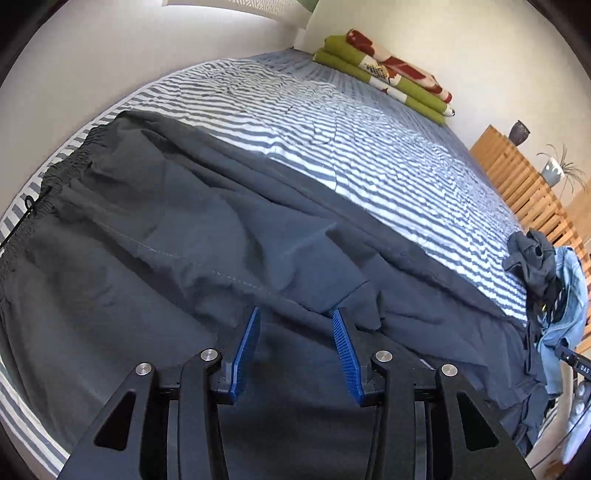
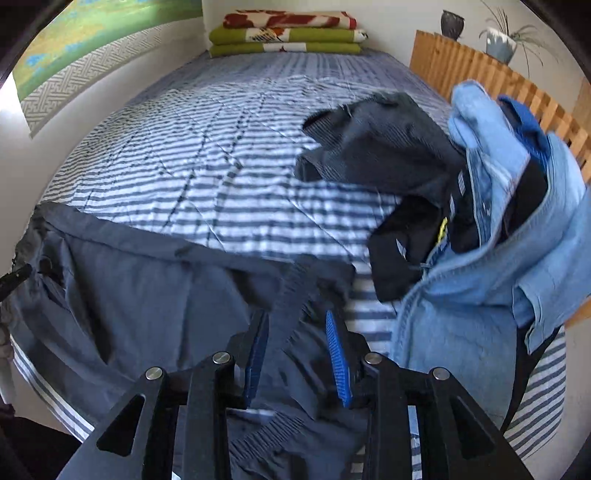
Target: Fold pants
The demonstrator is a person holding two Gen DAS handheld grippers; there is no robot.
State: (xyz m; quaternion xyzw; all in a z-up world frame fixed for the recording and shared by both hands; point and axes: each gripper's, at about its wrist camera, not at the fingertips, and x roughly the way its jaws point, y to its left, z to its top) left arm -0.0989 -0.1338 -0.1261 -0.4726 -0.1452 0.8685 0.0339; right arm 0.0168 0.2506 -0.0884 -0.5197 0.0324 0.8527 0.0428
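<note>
The dark navy, thin-fabric pants (image 1: 155, 236) lay spread along the near edge of the blue-and-white striped bed cover (image 1: 332, 122), the gathered elastic waistband with its black drawstring toward the left in the left wrist view. The fabric was rumpled, with a stitched seam running diagonally across it and one flap folded over near the middle.

The left gripper (image 1: 295, 314), black with blue ribbed pads, stood over the pants with its jaws parted. No cloth was seen between the pads; the fabric lay below them.

The right gripper (image 2: 297, 321), of the same make, stood over the leg end of the pants (image 2: 147, 280), its jaws likewise parted. The frame was blurred there, and the cloth appeared to lie beneath the pads rather than pinched by them.

To the right, a heap of light blue denim and dark garments (image 2: 480, 221) sat on the bed cover, close beside the leg end. A folded green, red and white blanket (image 2: 288, 33) rested at the far end of the bed. A slatted wooden cabinet (image 2: 480, 81) stood alongside.
</note>
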